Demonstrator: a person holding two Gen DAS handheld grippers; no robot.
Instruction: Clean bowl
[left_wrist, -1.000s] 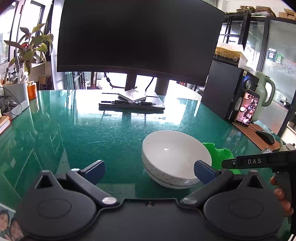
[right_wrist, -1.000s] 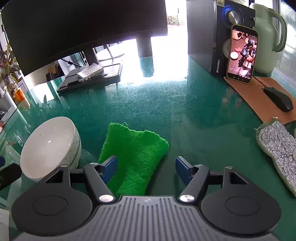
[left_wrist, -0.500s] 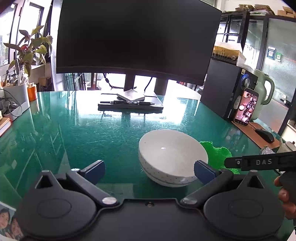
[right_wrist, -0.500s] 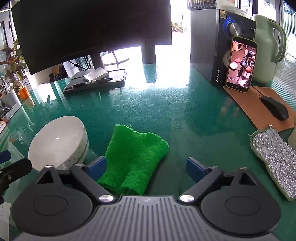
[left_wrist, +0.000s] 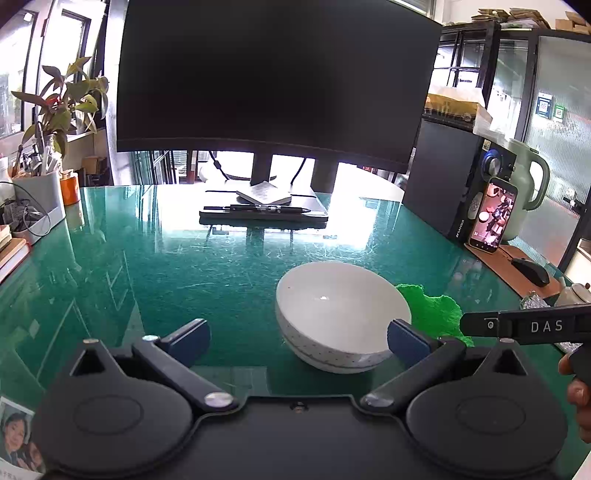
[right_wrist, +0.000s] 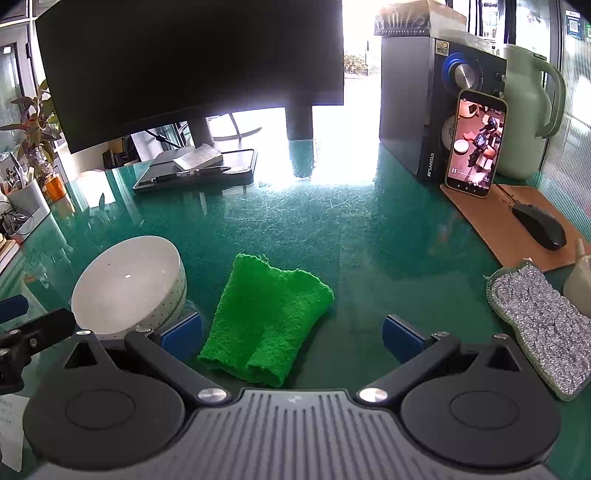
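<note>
White bowl (left_wrist: 341, 317) sits empty beside the green cloth (right_wrist: 266, 321); both tools spread wide, holding nothing.

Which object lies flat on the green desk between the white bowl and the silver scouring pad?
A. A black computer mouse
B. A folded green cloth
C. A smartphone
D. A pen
B: in the right wrist view the green cloth lies folded on the desk, with the white bowl on its left and the silver scouring pad off to its right.
</note>
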